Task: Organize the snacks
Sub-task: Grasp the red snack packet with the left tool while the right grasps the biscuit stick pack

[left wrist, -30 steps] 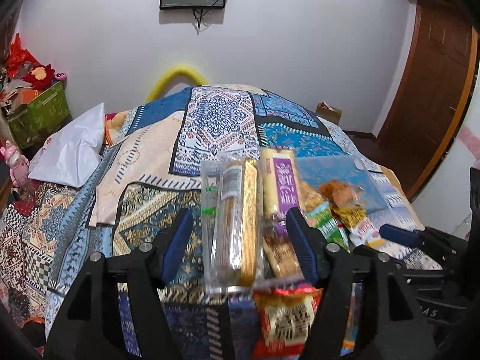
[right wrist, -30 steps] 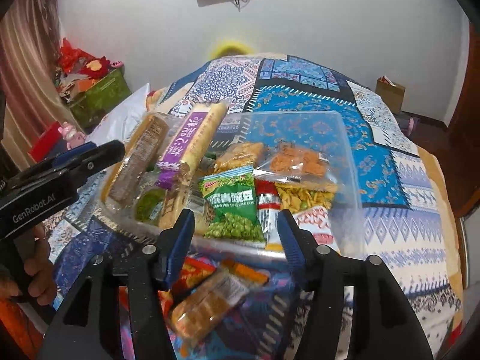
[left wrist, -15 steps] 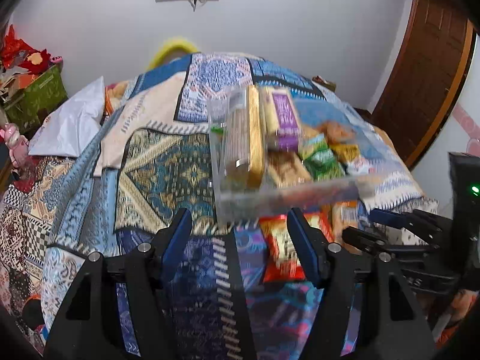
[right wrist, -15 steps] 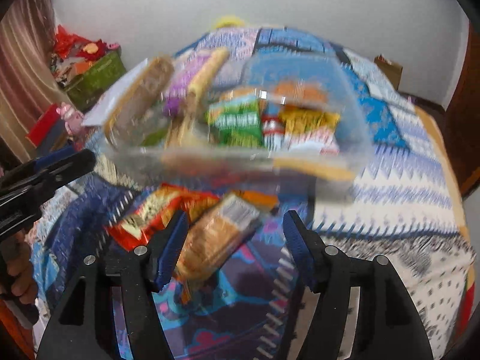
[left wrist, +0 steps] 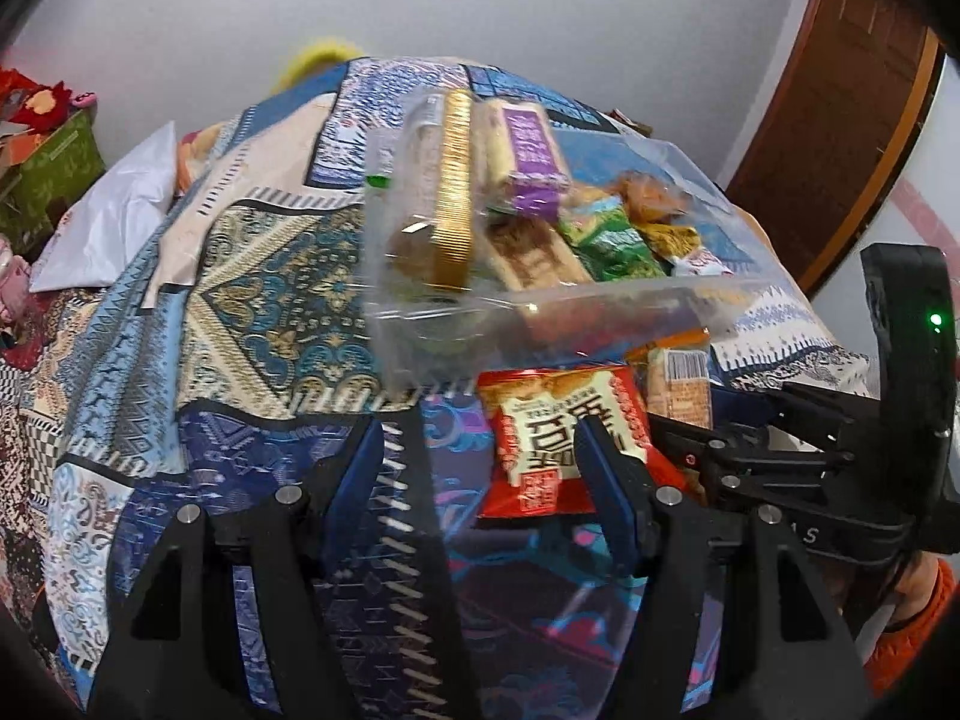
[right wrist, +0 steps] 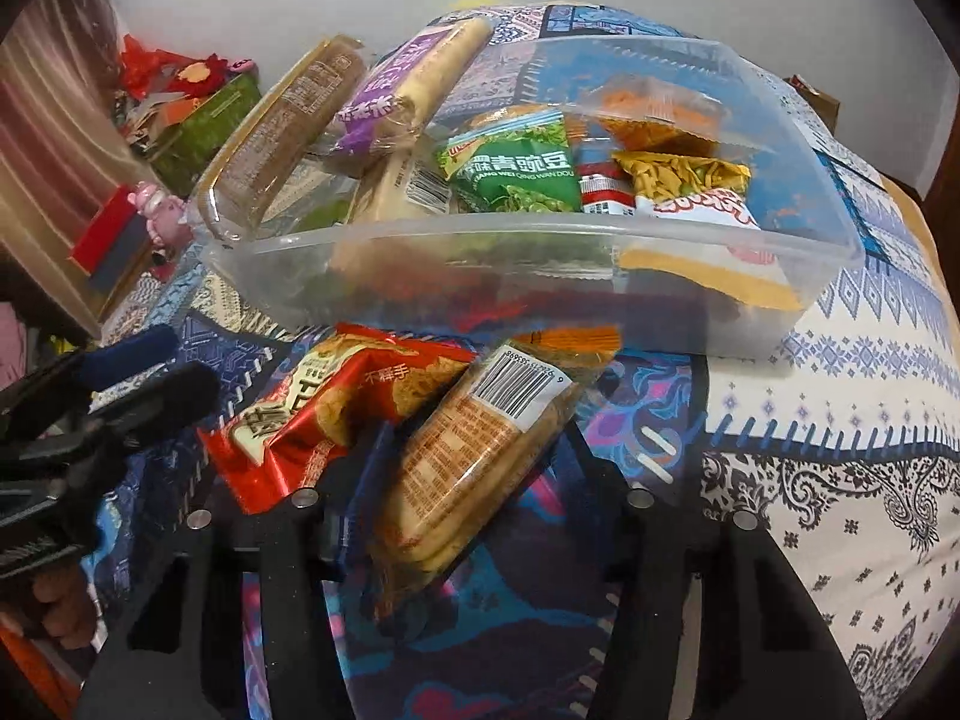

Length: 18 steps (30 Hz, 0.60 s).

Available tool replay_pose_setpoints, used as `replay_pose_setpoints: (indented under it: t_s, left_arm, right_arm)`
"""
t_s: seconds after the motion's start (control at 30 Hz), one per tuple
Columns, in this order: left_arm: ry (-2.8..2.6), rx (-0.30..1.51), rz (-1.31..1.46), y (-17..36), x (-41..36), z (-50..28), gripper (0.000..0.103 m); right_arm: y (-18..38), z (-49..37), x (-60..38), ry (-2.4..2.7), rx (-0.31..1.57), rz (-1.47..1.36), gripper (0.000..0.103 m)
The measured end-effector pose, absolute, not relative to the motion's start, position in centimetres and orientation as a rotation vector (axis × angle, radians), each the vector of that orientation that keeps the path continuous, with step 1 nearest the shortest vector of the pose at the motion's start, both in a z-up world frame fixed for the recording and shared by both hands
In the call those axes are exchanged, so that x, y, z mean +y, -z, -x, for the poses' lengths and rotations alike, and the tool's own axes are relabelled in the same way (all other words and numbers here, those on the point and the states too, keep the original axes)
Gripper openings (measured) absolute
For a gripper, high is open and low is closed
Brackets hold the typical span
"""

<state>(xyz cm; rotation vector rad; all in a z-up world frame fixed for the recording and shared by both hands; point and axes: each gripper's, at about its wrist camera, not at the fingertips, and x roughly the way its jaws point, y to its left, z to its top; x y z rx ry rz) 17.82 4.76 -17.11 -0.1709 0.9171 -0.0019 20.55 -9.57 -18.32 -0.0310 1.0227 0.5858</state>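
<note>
Closing around a clear-wrapped biscuit pack [right wrist: 474, 468], the right gripper [right wrist: 474, 456] has that pack lying between its blue-padded fingers [right wrist: 360, 468], though I cannot tell whether the pads press on it. The pack lies tilted on the quilt [right wrist: 840, 450], its barcode end toward the clear tub [right wrist: 540, 276]. Just beside it, to the left, a red snack bag [right wrist: 336, 402] lies partly under its edge. The left gripper [left wrist: 480, 462] hangs over the same quilt with its fingers [left wrist: 354, 468] apart and nothing between them; the right-hand finger stands in front of the red bag's corner. Beyond both packs the tub sits on the bed, crowded with snacks: a long brown roll [right wrist: 288, 126] and a purple-labelled stick [right wrist: 408, 90] lean over its left rim, a green pea bag [right wrist: 516, 174] sits mid-tub, and orange and yellow bags [right wrist: 678, 144] lie to the right. A hand [right wrist: 60, 606] grips the left tool's handle. A pillow [left wrist: 114, 222] lies at the bed's far left side.
</note>
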Motion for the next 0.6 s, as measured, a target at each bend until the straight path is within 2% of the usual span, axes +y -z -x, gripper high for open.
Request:
replay_pose_setpoints:
  t_s: [0.1,0.27,0.4,0.6]
  left_arm:
    - [0.018,0.932,0.175,17.3,3.9,-18.2,0.065]
    - [0.04,0.933,0.167,17.3,2.6,-18.7,0.067]
    - [0.062,0.949,0.197,17.6,1.9,-19.5,0.071]
    - [0.07,1.011,0.174,19.6,0.5,-20.9,0.075]
  right_arm:
    - [18.2,-20.3,-10.5,-0.586,1.017,0.023,0.043]
    - [17.8,-19.7,-12.7,-0.567,0.998,-0.014,0.04]
    - [17.4,-19.6,-14.2,-0.557,0.987,-0.045,0.031]
    - [17.1,-19.4,-15.3,-0.555,0.978,-0.073,0.027]
